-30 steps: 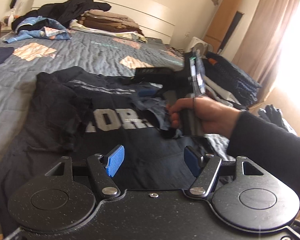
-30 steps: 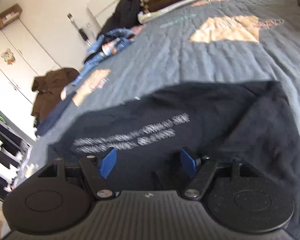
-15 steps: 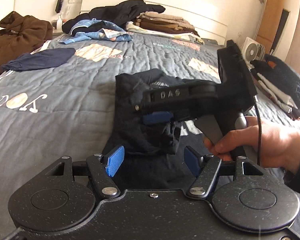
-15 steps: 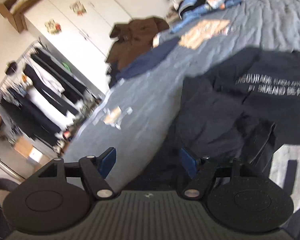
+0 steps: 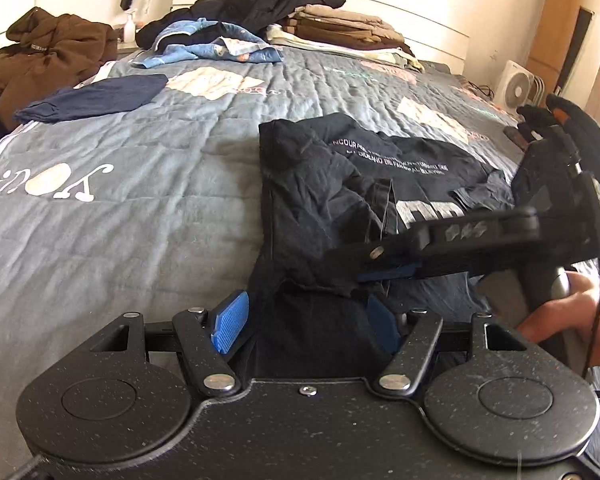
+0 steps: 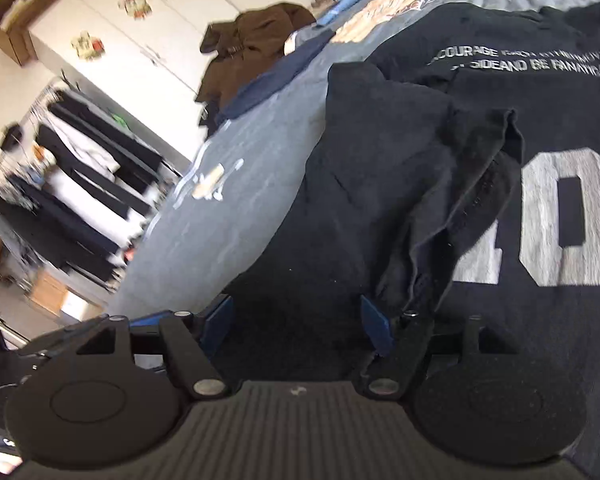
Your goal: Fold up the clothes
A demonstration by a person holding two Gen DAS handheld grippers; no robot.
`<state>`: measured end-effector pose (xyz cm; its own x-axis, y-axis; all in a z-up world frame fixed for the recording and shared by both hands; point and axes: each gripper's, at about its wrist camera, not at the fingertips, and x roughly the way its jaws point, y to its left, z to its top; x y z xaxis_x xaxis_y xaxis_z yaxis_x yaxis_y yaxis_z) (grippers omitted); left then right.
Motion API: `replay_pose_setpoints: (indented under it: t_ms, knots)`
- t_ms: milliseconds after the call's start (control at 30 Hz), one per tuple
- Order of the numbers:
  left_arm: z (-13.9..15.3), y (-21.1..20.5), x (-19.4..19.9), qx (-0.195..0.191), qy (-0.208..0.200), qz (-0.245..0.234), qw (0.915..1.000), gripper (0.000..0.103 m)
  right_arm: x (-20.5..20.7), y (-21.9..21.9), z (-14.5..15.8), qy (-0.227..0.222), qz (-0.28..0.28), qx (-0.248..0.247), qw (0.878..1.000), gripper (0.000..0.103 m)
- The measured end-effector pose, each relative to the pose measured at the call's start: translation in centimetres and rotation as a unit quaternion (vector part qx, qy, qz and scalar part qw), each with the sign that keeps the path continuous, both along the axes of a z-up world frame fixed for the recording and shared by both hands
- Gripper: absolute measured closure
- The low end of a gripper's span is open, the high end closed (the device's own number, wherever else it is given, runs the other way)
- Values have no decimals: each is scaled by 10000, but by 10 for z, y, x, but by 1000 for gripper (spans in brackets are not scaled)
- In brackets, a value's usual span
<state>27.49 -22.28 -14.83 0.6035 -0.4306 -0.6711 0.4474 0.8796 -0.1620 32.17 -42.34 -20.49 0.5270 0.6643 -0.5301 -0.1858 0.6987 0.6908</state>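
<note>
The black shirt (image 5: 340, 184) lies crumpled on the grey bedspread (image 5: 140, 200), its left side bunched over the printed front. The left gripper (image 5: 304, 322) sits low at the shirt's near hem, jaws spread wide with cloth between the blue pads (image 5: 230, 320) but not pinched. The right gripper (image 6: 296, 324), held in a hand (image 5: 568, 316), reaches across sideways just above the shirt, jaws also wide, a fold draped against one finger.

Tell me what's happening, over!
Both hand-held grippers open: left, right. Black T-shirt half folded on bed. Nothing blocking.
</note>
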Motion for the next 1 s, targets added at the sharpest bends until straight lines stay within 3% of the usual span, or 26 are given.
replay_pose_setpoints:
  t_ms: [133, 267, 367, 467, 700, 867, 967, 1000]
  knots:
    - [1, 2, 4, -38, 10, 56, 10000, 38, -12, -13, 6, 179, -158, 266, 9994, 33]
    - [4, 2, 2, -99, -41, 4, 9999, 38, -3, -20, 20, -19, -400, 958, 9946, 32]
    - [5, 0, 0, -117, -64, -70, 9999, 38, 22, -18, 16, 90, -487, 1231, 9912, 32]
    - [3, 0, 1, -69, -42, -87, 9999, 38, 36, -23, -9, 455, -807, 1322, 9869, 32]
    - [3, 3, 1, -91, -35, -75, 9999, 38, 18, -75, -42, 416, -1694, 2471, 9532, 39]
    - [4, -7, 0, -281, -310, -37, 9991, 38, 27, -85, -20, 133, -1896, 2343, 9534, 35]
    - [4, -26, 2, -634, -567, -316, 9959, 46, 44, -74, -13, 89, -1756, 2311, 9569, 34]
    - [3, -32, 4, -801, -629, -390, 9940, 59, 49, -70, -11, 92, -1710, 2305, 9579, 34]
